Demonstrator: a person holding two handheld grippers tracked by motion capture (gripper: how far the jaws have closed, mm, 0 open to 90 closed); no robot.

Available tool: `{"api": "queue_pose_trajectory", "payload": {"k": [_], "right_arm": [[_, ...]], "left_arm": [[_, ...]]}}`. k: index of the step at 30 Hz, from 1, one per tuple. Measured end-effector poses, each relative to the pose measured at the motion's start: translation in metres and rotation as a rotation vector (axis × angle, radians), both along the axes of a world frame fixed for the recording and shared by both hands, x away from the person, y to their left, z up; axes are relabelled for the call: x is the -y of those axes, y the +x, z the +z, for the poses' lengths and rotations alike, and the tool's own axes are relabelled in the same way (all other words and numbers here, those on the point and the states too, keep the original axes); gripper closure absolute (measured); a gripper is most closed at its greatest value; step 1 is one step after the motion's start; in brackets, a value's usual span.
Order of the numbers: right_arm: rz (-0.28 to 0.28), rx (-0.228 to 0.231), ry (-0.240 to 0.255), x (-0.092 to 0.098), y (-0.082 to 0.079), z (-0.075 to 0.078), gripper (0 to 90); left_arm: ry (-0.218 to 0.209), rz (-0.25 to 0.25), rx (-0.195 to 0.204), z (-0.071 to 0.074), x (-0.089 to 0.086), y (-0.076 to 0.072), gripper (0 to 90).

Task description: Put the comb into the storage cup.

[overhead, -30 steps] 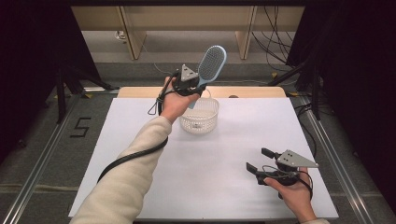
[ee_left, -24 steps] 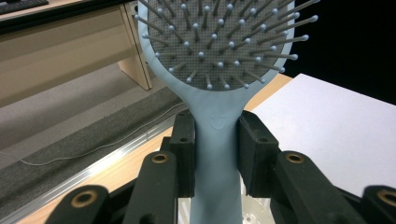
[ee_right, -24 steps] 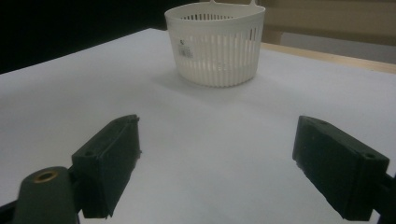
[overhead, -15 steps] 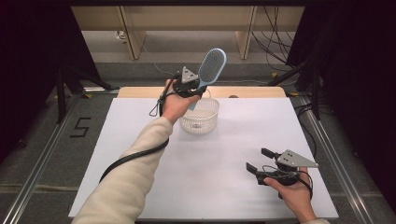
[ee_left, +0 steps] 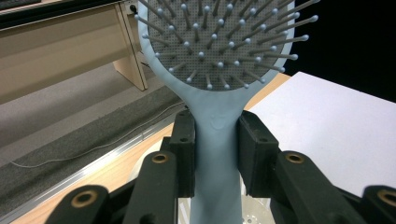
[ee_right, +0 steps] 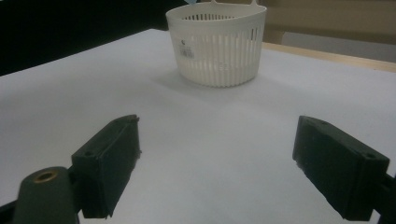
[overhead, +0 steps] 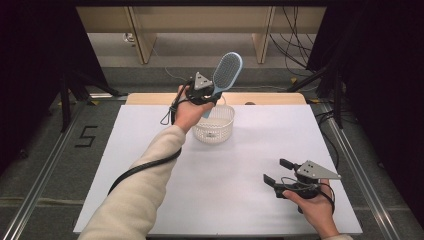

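Above the far middle of the white table (overhead: 150, 165), the left gripper (overhead: 209, 96) is clamped on the neck of a pale blue plastic paddle hairbrush (overhead: 226, 71) with a grey bristle pad. Seen along the left gripper (ee_left: 217, 154), both black jaws press against the hairbrush (ee_left: 219, 56) handle from either side, just below the oval head. Its long axis runs from the handle end, which hangs below the jaws, up and away from the person, tilted to the right in the high view, with the head uppermost; the ball-tipped bristles face the gripper's own camera. Directly beneath and just right of this gripper stands a white slotted plastic basket (overhead: 216, 131), apart from the handle end as far as can be told. At the near right, well apart from the basket (ee_right: 219, 46), the right gripper (overhead: 278, 171) rests low over the table with jaws spread wide and nothing between them (ee_right: 217, 163).
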State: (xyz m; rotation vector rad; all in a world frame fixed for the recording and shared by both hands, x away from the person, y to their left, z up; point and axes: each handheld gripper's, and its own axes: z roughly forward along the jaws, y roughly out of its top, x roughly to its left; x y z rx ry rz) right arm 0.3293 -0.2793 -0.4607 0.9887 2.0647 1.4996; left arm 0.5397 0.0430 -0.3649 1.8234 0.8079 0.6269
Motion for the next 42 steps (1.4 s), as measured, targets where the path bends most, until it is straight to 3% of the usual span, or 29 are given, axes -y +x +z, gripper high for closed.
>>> {"api": "queue_pose_trajectory", "payload": {"k": [42], "right_arm": [[0.002,0.006,0.004,0.000,0.000,0.000,15.7]], "left_arm": [[0.012,-0.019,0.004,-0.014,-0.001,0.006,69.5]]}}
